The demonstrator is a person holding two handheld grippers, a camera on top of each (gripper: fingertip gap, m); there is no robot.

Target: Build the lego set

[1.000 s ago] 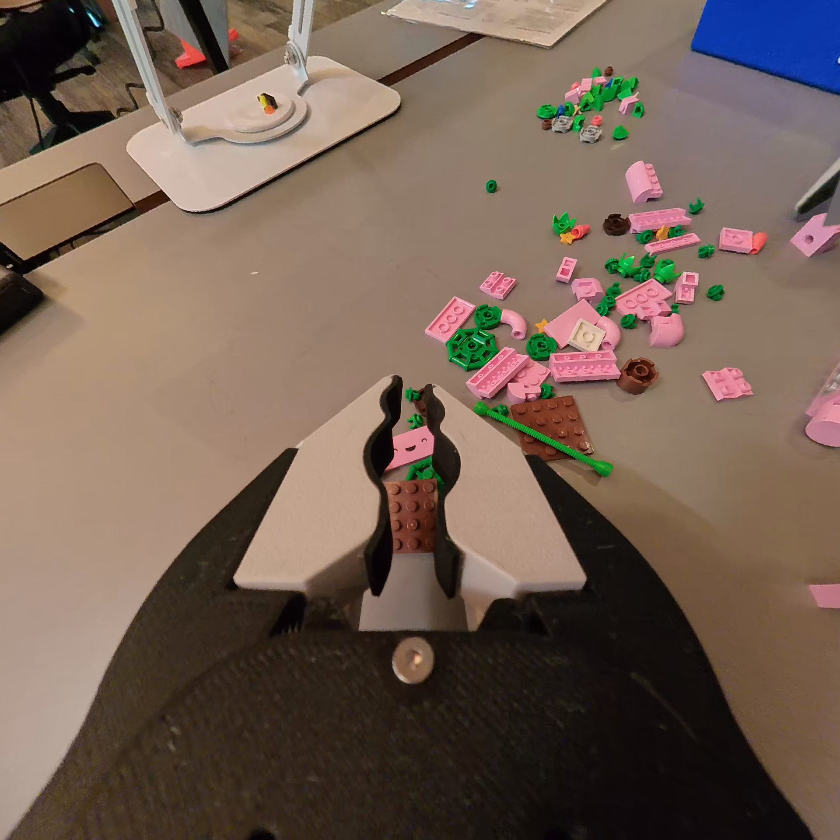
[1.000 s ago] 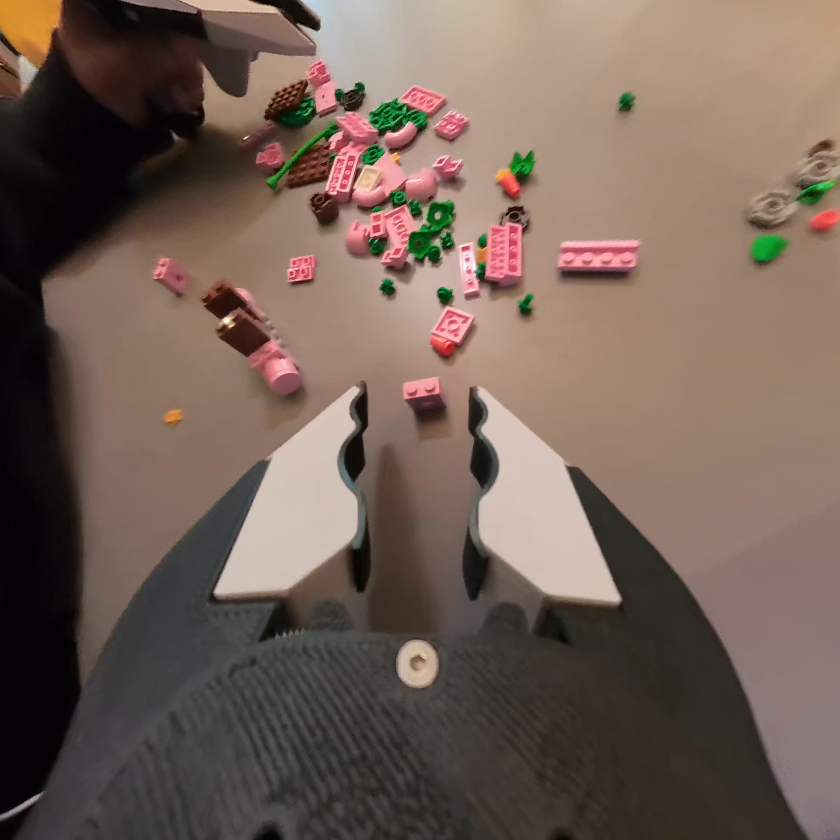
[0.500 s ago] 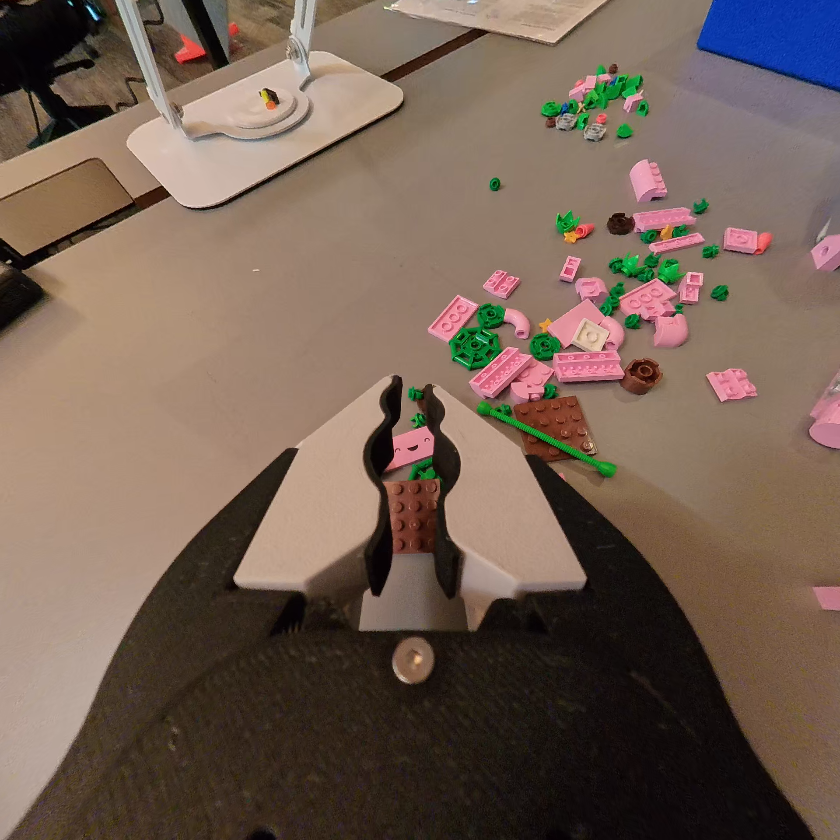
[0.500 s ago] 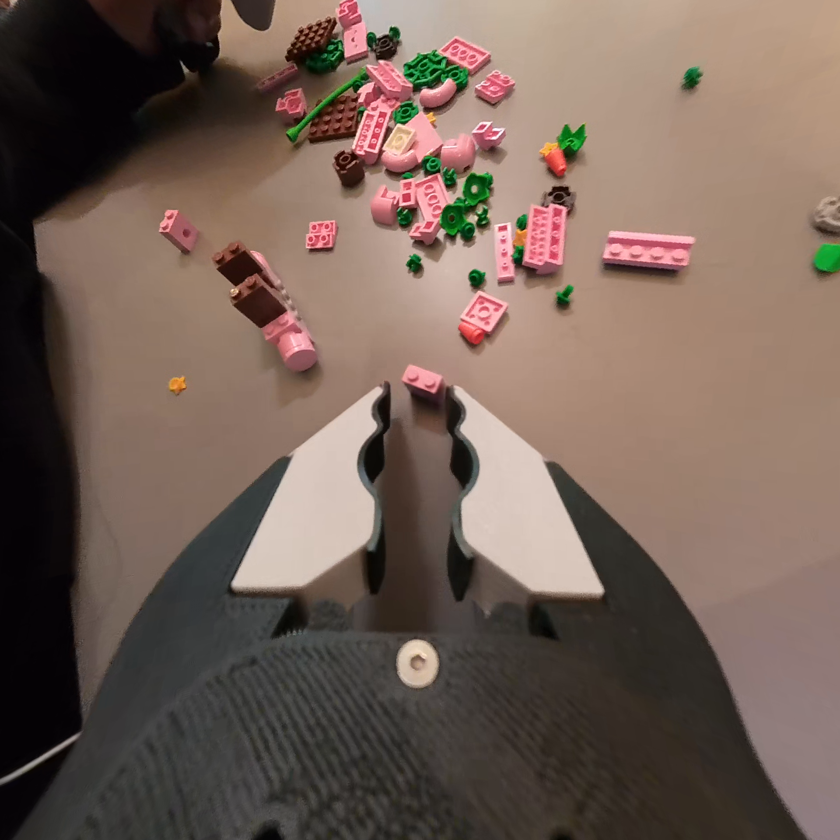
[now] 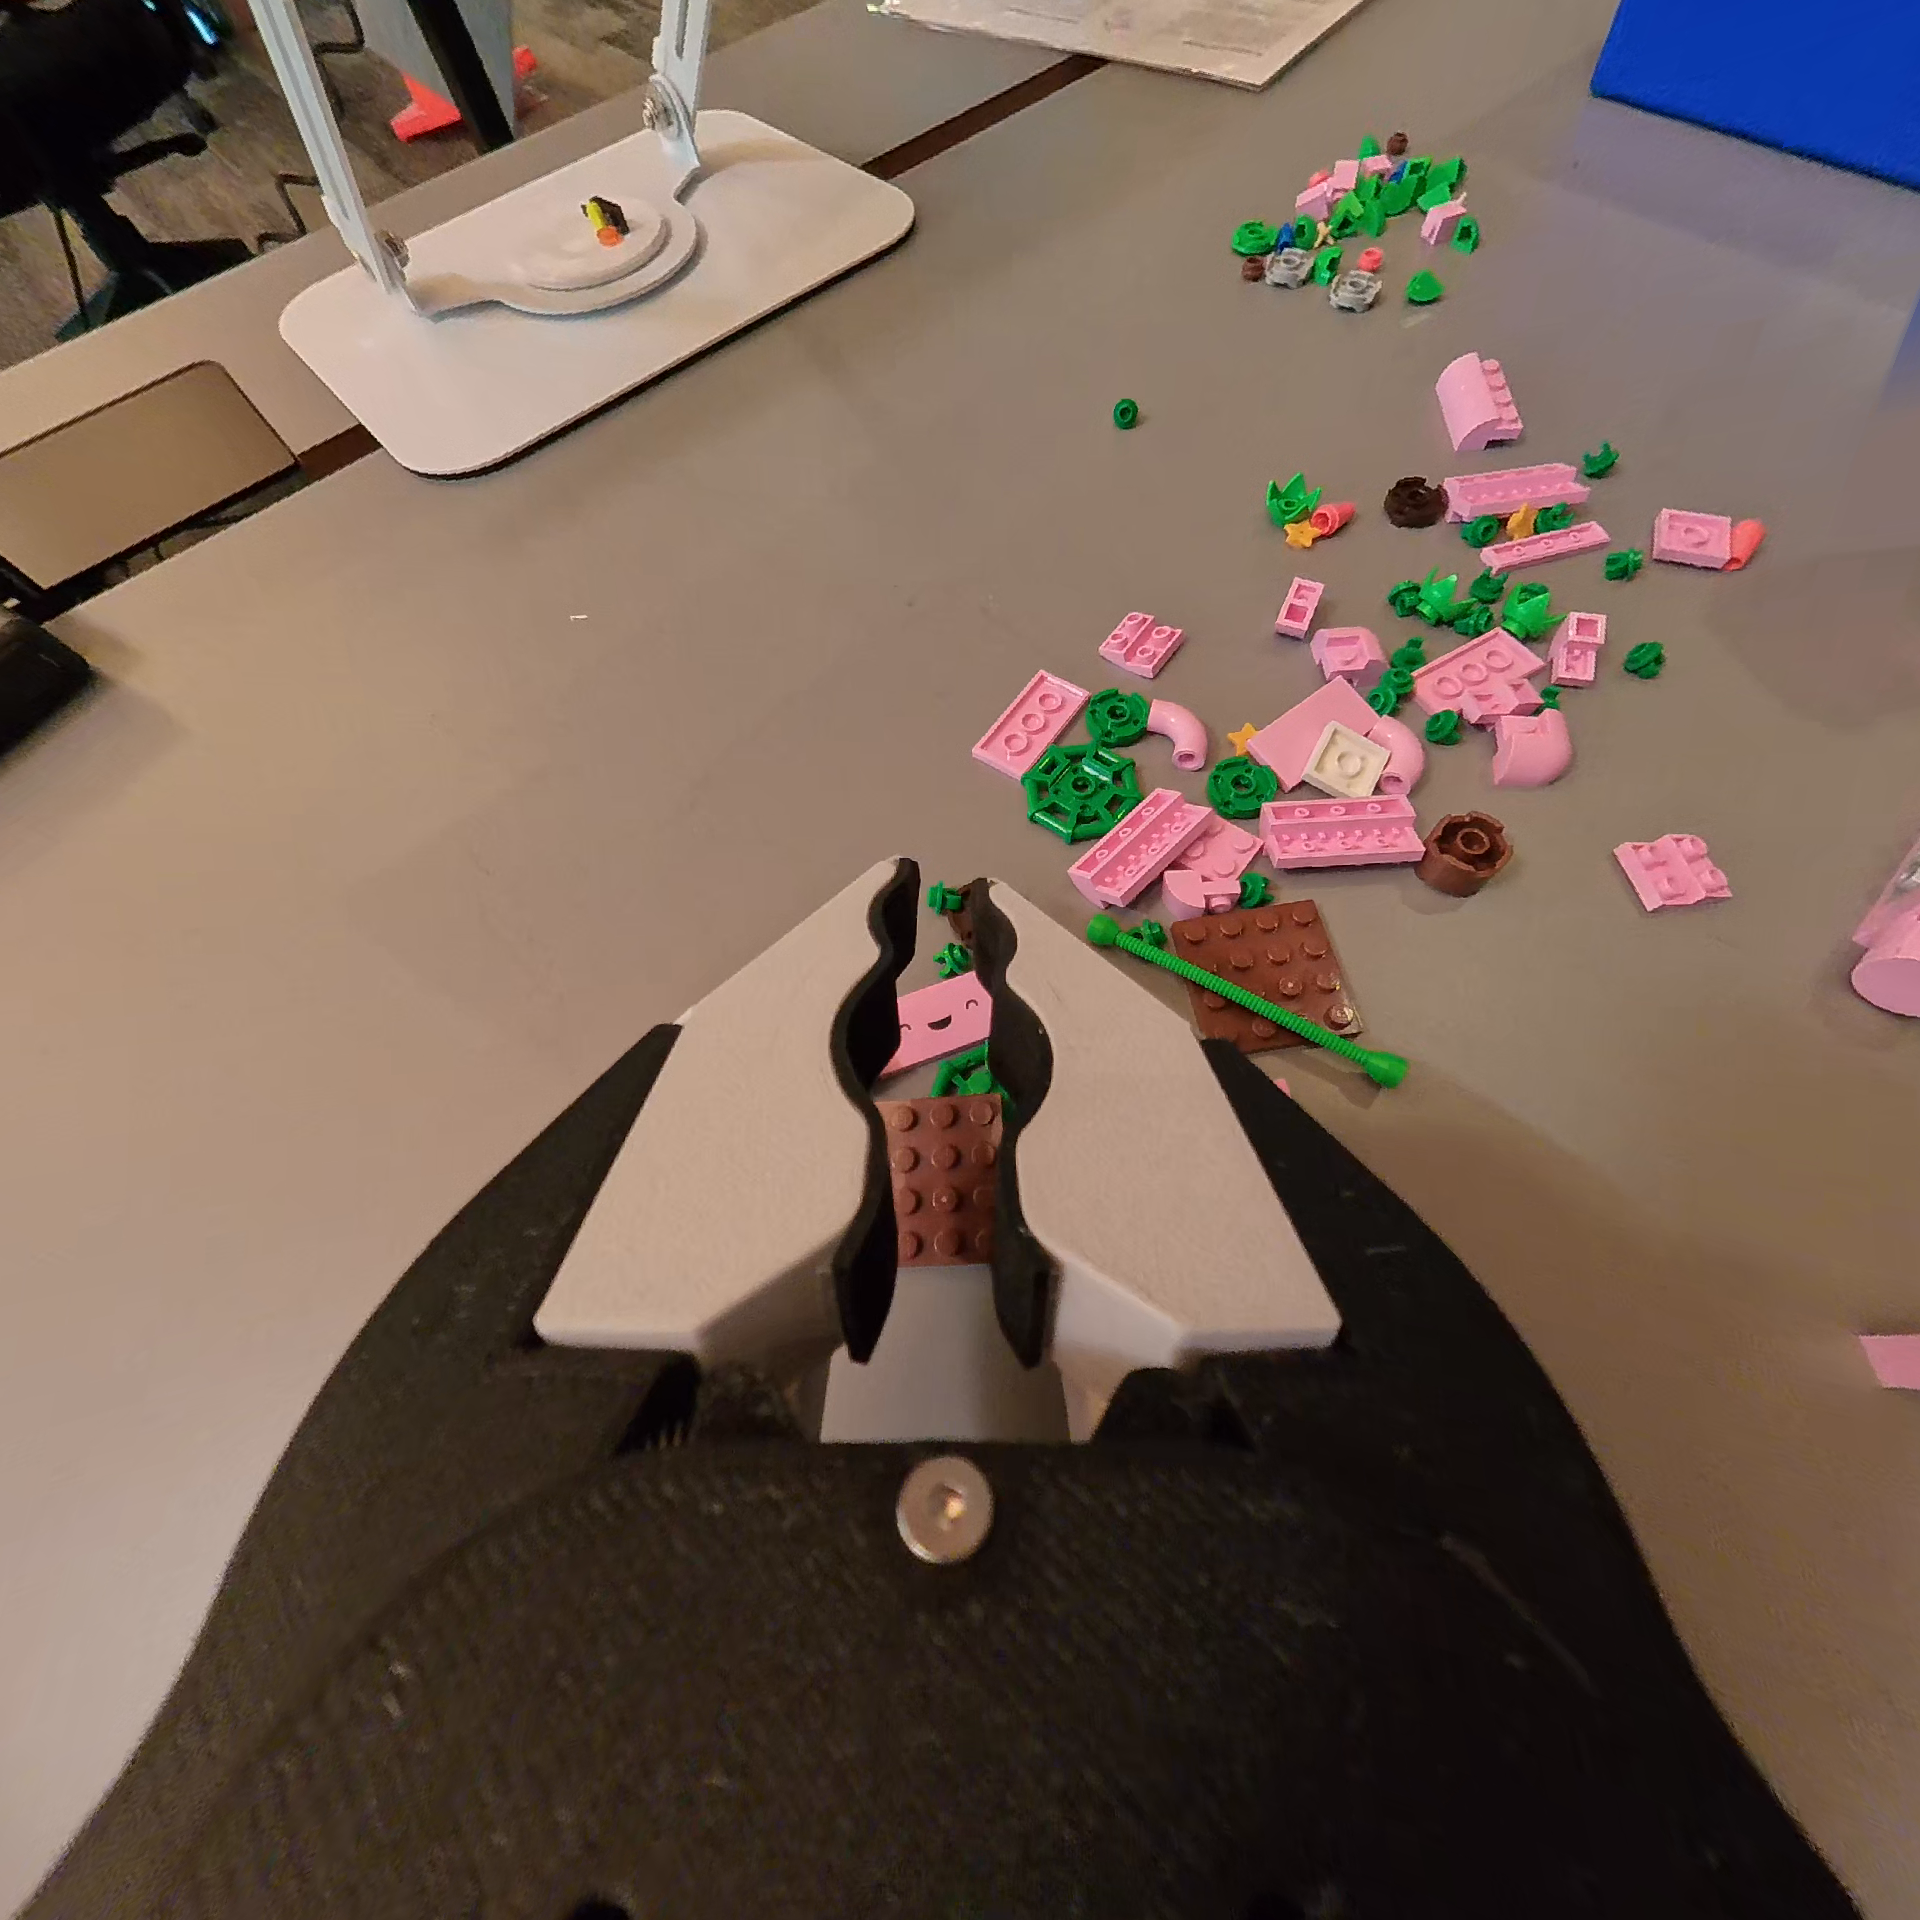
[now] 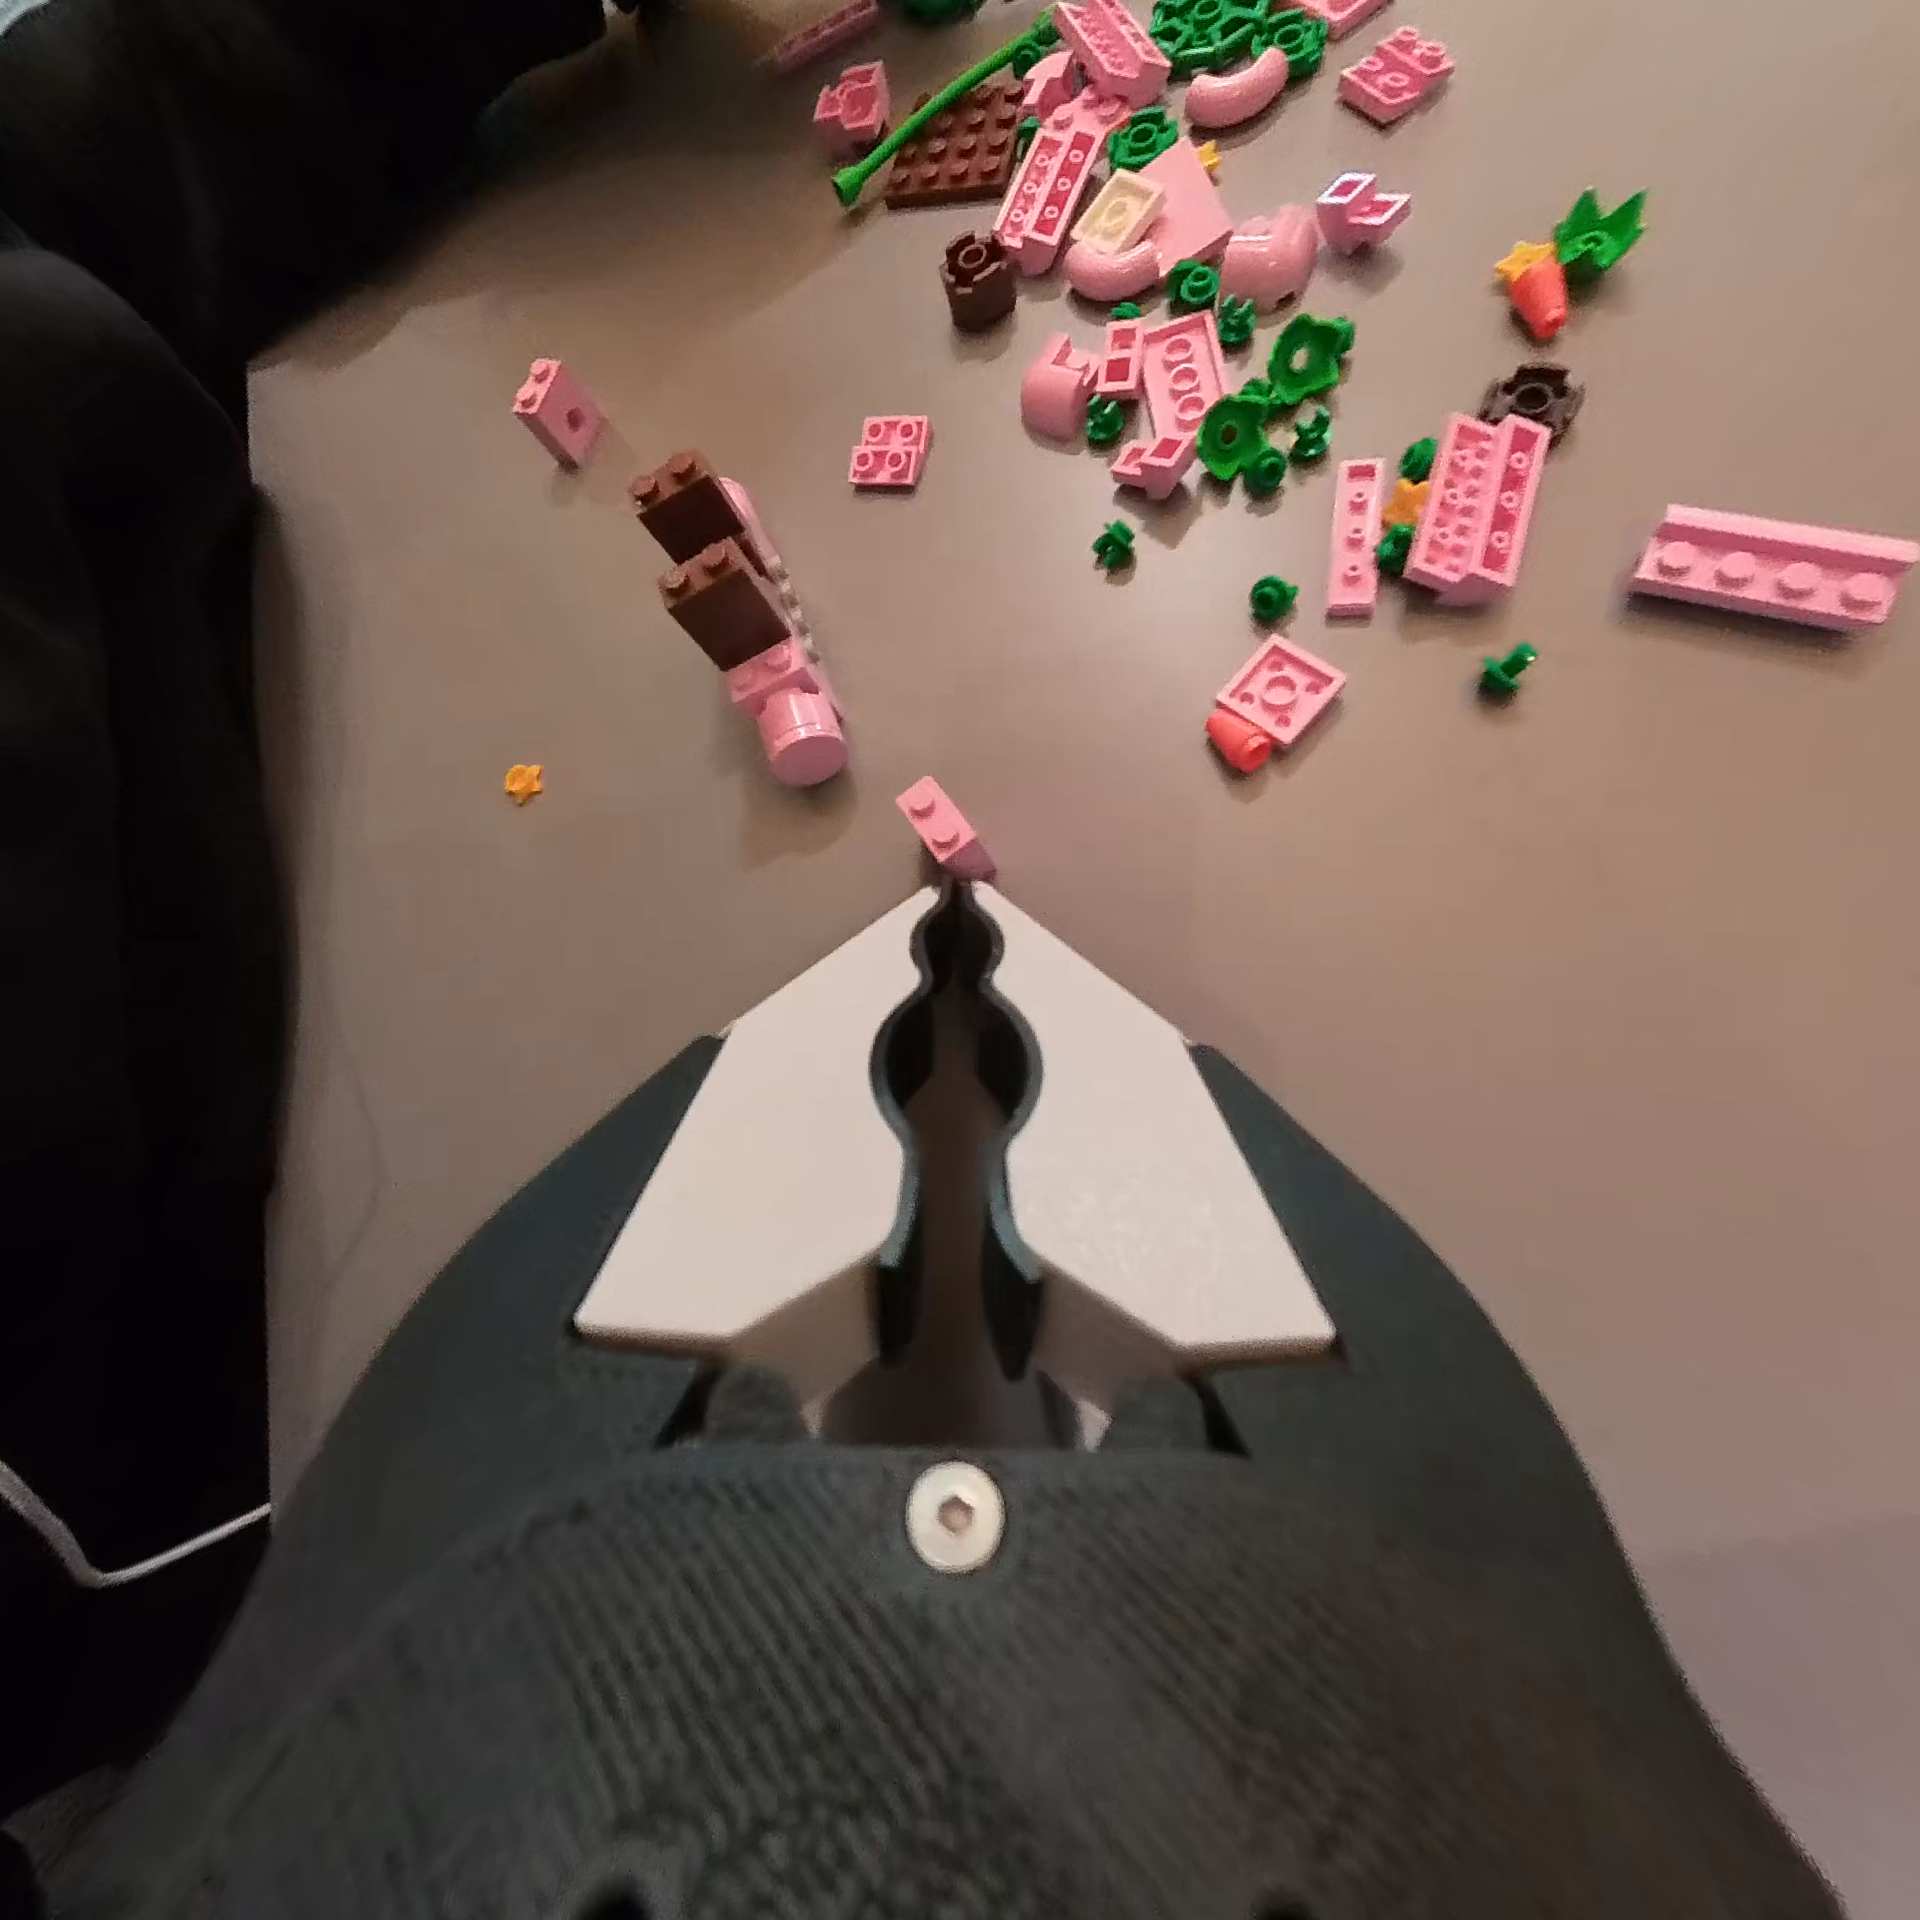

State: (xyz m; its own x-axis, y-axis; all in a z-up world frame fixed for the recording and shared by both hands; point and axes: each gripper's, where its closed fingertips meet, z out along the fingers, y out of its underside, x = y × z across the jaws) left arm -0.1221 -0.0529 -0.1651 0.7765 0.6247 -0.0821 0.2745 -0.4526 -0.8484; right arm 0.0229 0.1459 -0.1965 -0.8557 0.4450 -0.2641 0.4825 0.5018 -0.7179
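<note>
Across the wide grey table [image 5: 623, 727], loose pink, green and brown plastic lego pieces [image 5: 1340, 748] are lying scattered, and the left claw [image 5: 948, 896] is clamping a brown studded lego plate [image 5: 940, 1179] flat between its fingers. The right claw [image 6: 957, 896] is pinching a small pink two-stud brick [image 6: 943, 827] by one corner at its very tips, so that hold looks insecure. Regripping it squarely before pressing it onto the plate seems wise.

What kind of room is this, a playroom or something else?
Probably an office or lab workspace, not a playroom: a plain grey table strewn with loose bricks, a white stand base, printed sheets and a chair alongside.
</note>
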